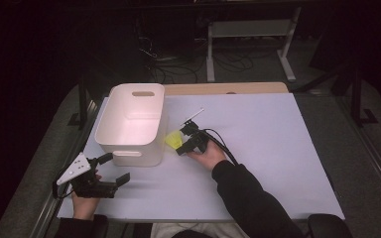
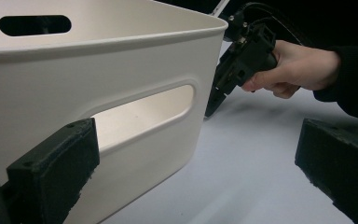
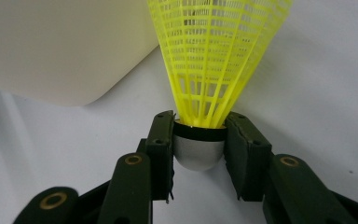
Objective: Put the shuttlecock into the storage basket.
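A yellow plastic shuttlecock (image 1: 173,140) with a silvery cork lies on the white tabletop (image 1: 268,148), just right of a white plastic bin (image 1: 110,116). My right gripper (image 1: 180,142) is shut on it. In the right gripper view the two pads clasp the cork base of the shuttlecock (image 3: 214,60), and its skirt points away toward the bin's corner (image 3: 60,56). My left gripper (image 1: 117,167) is open at the table's near left, in front of the bin's near wall. In the left gripper view nothing lies between the jaws of the left gripper (image 2: 198,177), which face the bin's handle slot (image 2: 144,109).
The bin looks empty inside. A strip of wooden table edge (image 1: 228,88) runs behind the white sheet. White table legs (image 1: 211,54) and cables lie on the dark floor beyond. In the left gripper view the person's right hand (image 2: 293,67) holds the other gripper beside the bin.
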Motion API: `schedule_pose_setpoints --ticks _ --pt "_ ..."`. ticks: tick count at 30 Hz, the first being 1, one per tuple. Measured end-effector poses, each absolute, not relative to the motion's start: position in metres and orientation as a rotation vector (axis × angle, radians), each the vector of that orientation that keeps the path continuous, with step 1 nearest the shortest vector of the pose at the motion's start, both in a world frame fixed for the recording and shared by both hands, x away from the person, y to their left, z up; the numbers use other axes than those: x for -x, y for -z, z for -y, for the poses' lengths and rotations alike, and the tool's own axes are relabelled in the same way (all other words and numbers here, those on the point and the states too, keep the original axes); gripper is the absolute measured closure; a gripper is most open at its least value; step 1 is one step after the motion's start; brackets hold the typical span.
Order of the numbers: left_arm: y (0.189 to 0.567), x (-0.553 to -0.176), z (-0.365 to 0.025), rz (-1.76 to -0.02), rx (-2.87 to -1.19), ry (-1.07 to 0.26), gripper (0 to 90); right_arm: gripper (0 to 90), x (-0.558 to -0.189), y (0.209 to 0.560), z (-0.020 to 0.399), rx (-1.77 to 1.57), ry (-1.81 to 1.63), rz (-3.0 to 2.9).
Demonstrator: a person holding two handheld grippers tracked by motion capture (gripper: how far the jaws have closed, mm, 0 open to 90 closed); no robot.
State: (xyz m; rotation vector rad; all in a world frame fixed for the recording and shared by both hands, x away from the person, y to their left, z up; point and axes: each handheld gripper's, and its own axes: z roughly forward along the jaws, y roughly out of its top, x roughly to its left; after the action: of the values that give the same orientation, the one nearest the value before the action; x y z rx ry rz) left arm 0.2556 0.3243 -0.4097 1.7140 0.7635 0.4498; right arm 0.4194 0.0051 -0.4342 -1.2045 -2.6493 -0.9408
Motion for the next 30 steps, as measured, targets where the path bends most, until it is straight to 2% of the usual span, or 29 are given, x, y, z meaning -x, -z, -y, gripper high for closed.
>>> schedule_pose_setpoints --ticks 30 --pt "0.410 -0.256 -0.324 -0.766 -1.717 -0.449 0.0 63.1 -0.420 0.404 0.019 1.230 1.025 2.666"
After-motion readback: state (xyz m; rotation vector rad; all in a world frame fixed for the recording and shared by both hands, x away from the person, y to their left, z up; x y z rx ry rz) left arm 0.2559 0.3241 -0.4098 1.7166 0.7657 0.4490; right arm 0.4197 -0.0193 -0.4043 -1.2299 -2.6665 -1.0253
